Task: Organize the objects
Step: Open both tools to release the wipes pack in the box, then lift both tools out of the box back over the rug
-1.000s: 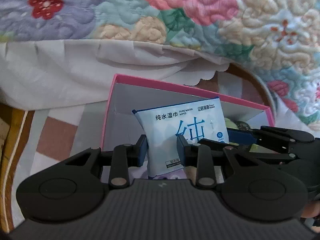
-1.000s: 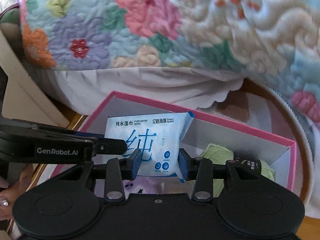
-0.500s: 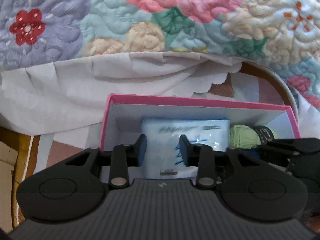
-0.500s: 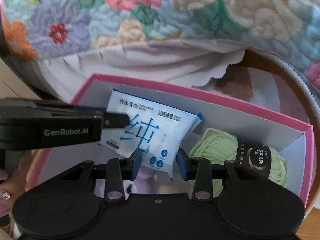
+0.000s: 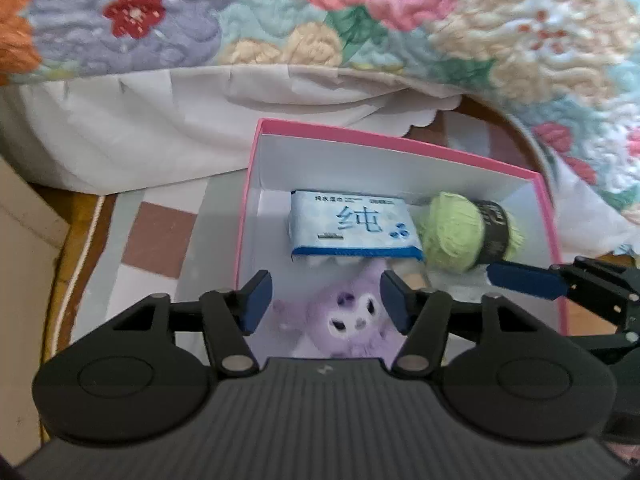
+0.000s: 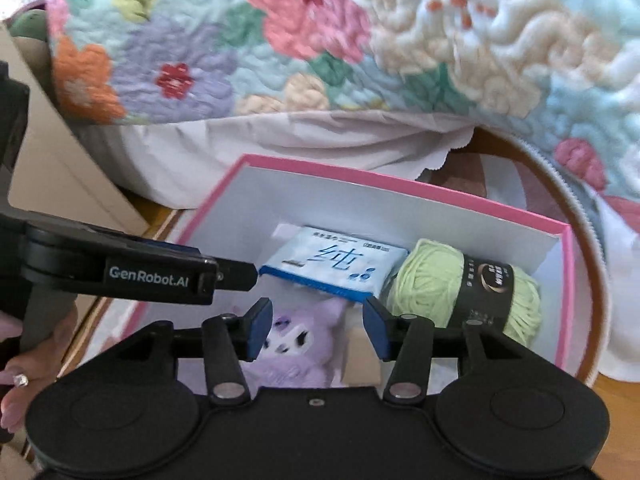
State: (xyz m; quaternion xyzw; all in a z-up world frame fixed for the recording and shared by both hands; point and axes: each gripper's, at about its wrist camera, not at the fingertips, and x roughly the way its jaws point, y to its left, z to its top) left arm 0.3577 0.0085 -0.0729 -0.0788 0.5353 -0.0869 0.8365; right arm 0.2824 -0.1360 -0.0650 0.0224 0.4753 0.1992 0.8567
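A pink-rimmed white box (image 5: pixel 360 132) (image 6: pixel 400 182) holds a blue-and-white wet wipes pack (image 5: pixel 354 230) (image 6: pixel 340 262) lying flat, a green yarn ball (image 5: pixel 456 236) (image 6: pixel 432 284) with a black label on its right, and a purple plush toy (image 5: pixel 352 320) (image 6: pixel 296 344) at the near side. My left gripper (image 5: pixel 325 303) is open and empty above the plush. My right gripper (image 6: pixel 316 328) is open and empty, also over the plush. The left gripper's arm shows in the right wrist view (image 6: pixel 120 272); the right gripper's finger shows in the left wrist view (image 5: pixel 524 280).
A floral quilt (image 5: pixel 360 20) (image 6: pixel 360 40) with a white sheet edge (image 5: pixel 160 128) lies behind the box. The box stands on a checkered cloth (image 5: pixel 156 240) over a round wooden table (image 6: pixel 592 360). A beige wall or cabinet (image 6: pixel 60 168) is at the left.
Both grippers let go of the wipes pack and opened. The pack dropped from upright to flat inside the box, and both grippers pulled back above the plush.
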